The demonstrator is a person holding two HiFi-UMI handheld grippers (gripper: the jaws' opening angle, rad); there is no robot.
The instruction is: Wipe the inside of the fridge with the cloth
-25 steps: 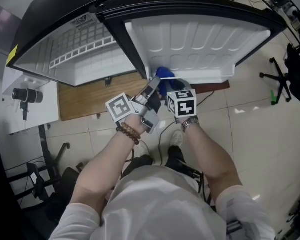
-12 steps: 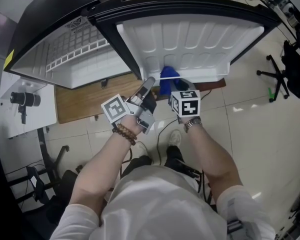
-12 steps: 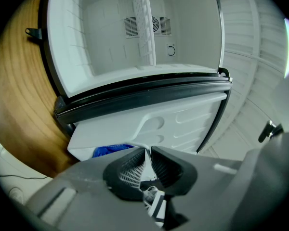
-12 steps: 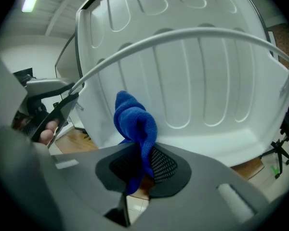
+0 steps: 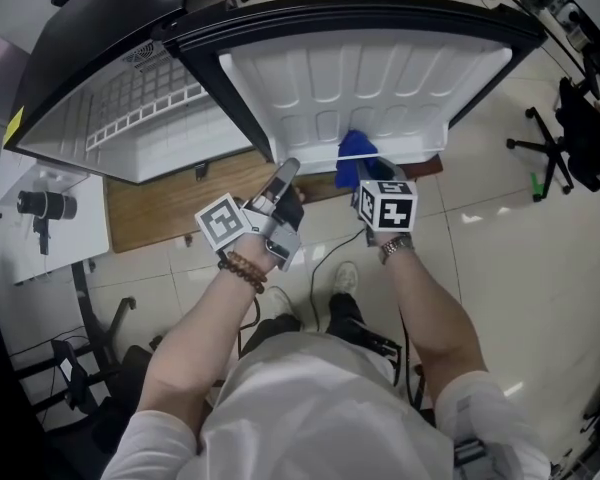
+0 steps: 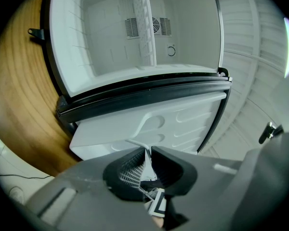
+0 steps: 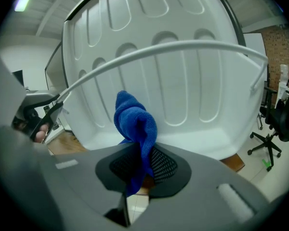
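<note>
The right gripper (image 7: 142, 159) is clamped on the blue cloth (image 7: 135, 121), which bunches against the white inner liner of the open fridge door (image 5: 380, 78). The left gripper (image 6: 148, 154), jaws nearly together, pinches the end of the door's white rail (image 7: 183, 47).

Blue cloth (image 7: 135, 121) was bunched upright, pinched in the right gripper (image 7: 139, 154), close against the ribbed white inner liner of the black fridge (image 5: 85, 38) door (image 5: 380, 78), which stood open.

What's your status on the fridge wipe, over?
Grippers: left gripper jaws shut on the door rail; right gripper jaws shut on the blue cloth. Cloth at the open door's inner panel. No obstruction seen.
</note>
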